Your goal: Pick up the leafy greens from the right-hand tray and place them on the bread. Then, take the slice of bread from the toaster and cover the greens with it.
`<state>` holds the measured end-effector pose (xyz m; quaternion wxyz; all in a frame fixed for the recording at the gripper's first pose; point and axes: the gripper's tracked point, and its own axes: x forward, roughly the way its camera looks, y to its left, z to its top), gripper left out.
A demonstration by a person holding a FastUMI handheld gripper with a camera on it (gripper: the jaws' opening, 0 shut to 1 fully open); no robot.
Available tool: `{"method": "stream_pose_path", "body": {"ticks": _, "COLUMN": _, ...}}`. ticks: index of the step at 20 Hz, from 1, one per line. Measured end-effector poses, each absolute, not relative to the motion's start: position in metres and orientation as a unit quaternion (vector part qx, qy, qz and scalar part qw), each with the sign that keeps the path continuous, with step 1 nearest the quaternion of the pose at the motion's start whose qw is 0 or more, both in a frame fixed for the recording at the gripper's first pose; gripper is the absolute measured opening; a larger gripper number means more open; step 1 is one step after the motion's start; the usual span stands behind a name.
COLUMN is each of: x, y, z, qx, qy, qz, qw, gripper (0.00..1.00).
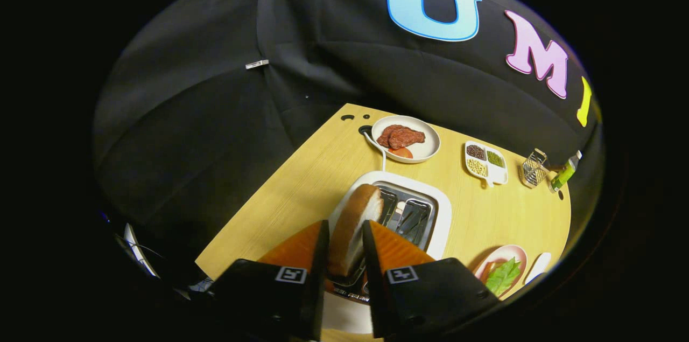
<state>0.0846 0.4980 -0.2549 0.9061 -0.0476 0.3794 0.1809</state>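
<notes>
The gripper is a blocky thing: two black housings side by side, each carrying a small square black-and-white marker near its front edge, each tapering into a wedge-shaped finger.

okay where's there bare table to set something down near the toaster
The tool is shut on the bread slice over the toaster. Bare wood lies left of the toaster, and between it and the seed dish. The meat plate and greens plate crowd it.

Booth dim | table brightly lit (from above) | focus sharp | edges bent by fisheye
</notes>
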Motion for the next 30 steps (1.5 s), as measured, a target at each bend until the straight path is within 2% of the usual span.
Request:
{"method": "stream_pose_path", "body": {"ticks": 2, "x": 0.086, "y": 0.495, "z": -0.253, "qx": -0.028, "qy": 0.387, "qz": 0.157, "qw": 0.908, "gripper": 0.2}}
{"method": "stream_pose_path", "body": {"ticks": 3, "x": 0.085, "y": 0.498, "z": -0.255, "qx": -0.02, "qy": 0.395, "qz": 0.162, "qw": 0.904, "gripper": 0.18}}
{"method": "stream_pose_path", "body": {"ticks": 7, "x": 0.084, "y": 0.493, "z": -0.245, "qx": 0.009, "qy": 0.401, "qz": 0.173, "qw": 0.899, "gripper": 0.15}}
{"method": "stream_pose_path", "body": {"ticks": 13, "x": 0.086, "y": 0.478, "z": -0.194, "qx": 0.07, "qy": 0.383, "qz": 0.191, "qw": 0.901, "gripper": 0.15}}
{"method": "stream_pose_path", "body": {"ticks": 20, "x": 0.099, "y": 0.425, "z": -0.132, "qx": 0.114, "qy": 0.334, "qz": 0.182, "qw": 0.918, "gripper": 0.15}}
{"method": "stream_pose_path", "body": {"ticks": 30, "x": 0.078, "y": 0.252, "z": -0.179, "qx": 0.134, "qy": 0.368, "qz": 0.118, "qw": 0.913, "gripper": 0.15}}
